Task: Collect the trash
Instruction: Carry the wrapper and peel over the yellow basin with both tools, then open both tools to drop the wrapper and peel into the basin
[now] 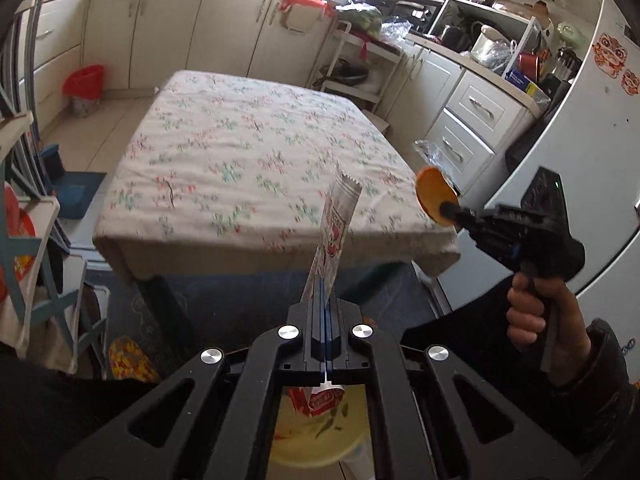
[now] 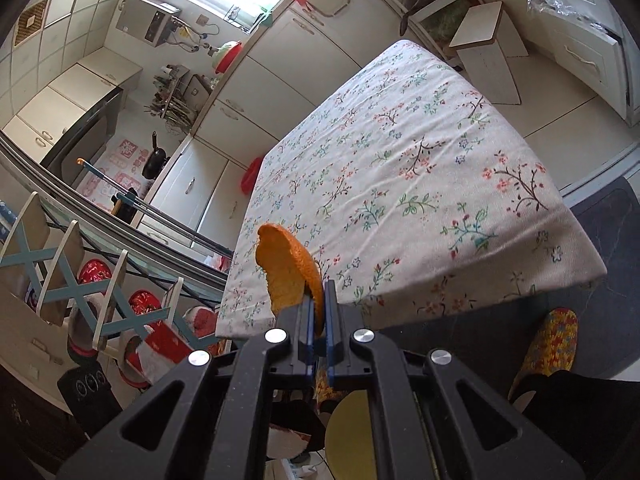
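My left gripper (image 1: 325, 286) is shut on a white and red snack wrapper (image 1: 339, 216), which sticks up from the fingers in front of the table's near edge. To its right, a hand (image 1: 528, 312) holds my right gripper (image 1: 451, 210), shut on a piece of orange peel (image 1: 434, 196). In the right wrist view the right gripper (image 2: 318, 300) clamps the curled orange peel (image 2: 288, 268) over the near corner of the floral-cloth table (image 2: 400, 184). A yellow round container (image 1: 320, 436) with red and white scraps shows below the left gripper's frame.
The table's floral cloth (image 1: 248, 152) is bare. A red bin (image 1: 85, 84) stands on the floor by the far cabinets. A white fridge (image 1: 580, 160) is at the right, a wooden stool (image 2: 484, 40) beyond the table, a shoe rack (image 2: 80, 272) at the left.
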Demonstrator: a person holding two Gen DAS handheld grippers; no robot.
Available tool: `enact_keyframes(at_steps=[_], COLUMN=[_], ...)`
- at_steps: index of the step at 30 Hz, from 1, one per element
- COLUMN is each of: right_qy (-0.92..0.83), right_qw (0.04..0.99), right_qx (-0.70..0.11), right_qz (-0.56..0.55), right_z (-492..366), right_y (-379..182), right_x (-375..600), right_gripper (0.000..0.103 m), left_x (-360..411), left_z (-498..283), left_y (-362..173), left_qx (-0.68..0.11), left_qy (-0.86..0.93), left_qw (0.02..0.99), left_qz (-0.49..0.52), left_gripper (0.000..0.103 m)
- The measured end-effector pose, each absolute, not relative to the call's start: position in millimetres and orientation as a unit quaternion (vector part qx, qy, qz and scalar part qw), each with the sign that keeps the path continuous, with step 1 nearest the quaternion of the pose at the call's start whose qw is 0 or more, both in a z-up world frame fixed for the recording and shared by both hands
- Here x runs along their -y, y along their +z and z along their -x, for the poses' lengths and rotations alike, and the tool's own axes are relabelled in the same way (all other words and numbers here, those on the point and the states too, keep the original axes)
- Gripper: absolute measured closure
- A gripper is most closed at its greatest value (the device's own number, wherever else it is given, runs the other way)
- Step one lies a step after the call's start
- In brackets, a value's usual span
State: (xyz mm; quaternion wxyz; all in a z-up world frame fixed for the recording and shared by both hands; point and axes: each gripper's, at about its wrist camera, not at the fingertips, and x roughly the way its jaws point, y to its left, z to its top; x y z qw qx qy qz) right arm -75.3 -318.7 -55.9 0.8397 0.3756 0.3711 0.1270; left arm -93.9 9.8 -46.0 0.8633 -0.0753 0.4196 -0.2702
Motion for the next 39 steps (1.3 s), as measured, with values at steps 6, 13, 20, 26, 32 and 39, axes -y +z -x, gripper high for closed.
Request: enact_keyframes(at_steps=[6,13,20,26,32,39], right_qy=[0.127,0.133,0.133,0.139,0.143,0.157], right_qw=[0.839,0.84,0.84,0.84,0.839,0.839], right_qx=[-0.373,-0.374,-0.372,-0.373,-0.373,-0.386], right_qz=[-0.375,-0.369,-0.372,-0.369,-0.368,-0.35], right_z=[81,84,89,90,91,94], right_y=[-59,-59,-59,-59,-60,-61], right_x=[319,314,315,312,312,300], right_gripper=[0.098,0.098,0.098,0.098,0.098,0.098], left_x=[-3,22,30,32,27,16], left_z=[123,138,141,142,140,137], left_y=[-74,-94,-94,-90,-84,-77], left_qx=[-0.475,-0.51,-0.499,-0.485,-0.463,-0.443], left_qy=[-0.281,-0.286,-0.265,-0.241,-0.209,-0.179], left_qw=[0.831,0.811,0.825,0.839,0.859,0.877], left_qz=[0.076,0.011,-0.034,-0.058,-0.062,-0.048], left_gripper=[0.103,0.1,0.065,0.045,0.024,0.013])
